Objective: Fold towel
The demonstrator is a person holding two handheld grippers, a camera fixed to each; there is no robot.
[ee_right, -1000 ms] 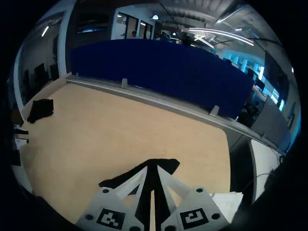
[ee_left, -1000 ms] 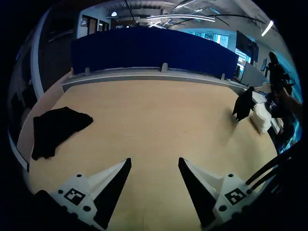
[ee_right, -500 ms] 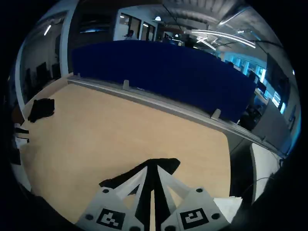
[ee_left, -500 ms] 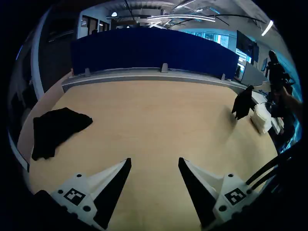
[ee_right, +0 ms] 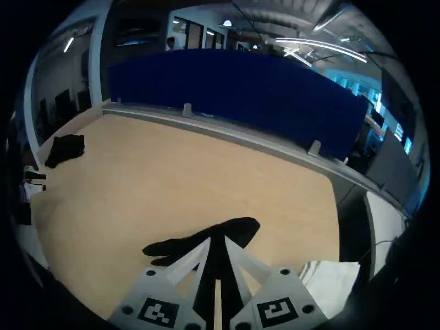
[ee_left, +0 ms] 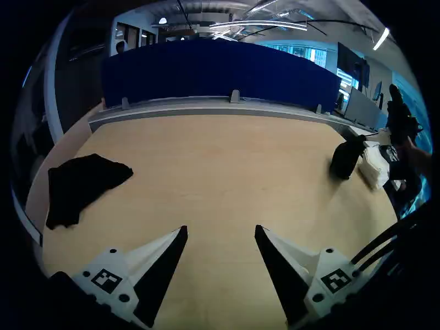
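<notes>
In the right gripper view my right gripper [ee_right: 218, 242] is shut on a black towel [ee_right: 242, 226], which spreads left and right of the fingertips low over the wooden table [ee_right: 165, 170]. Seen in the left gripper view, that towel [ee_left: 346, 157] is a dark lump at the table's right edge, with a person's hand [ee_left: 412, 157] behind it. My left gripper [ee_left: 220, 239] stands open over bare table near the front edge. A second black towel [ee_left: 82, 184] lies crumpled at the left; in the right gripper view it is the towel [ee_right: 66, 148] far off at the left.
A stack of folded white towels [ee_left: 377, 165] sits just right of the held towel, and the same stack [ee_right: 330, 275] shows at the lower right of the right gripper view. A blue divider [ee_left: 220, 71] with a grey rail runs along the table's far edge.
The right gripper has brought the black towel down: it hung as a raised peak before and now sags lower and spreads by the table's right edge. The left gripper has stayed put.
</notes>
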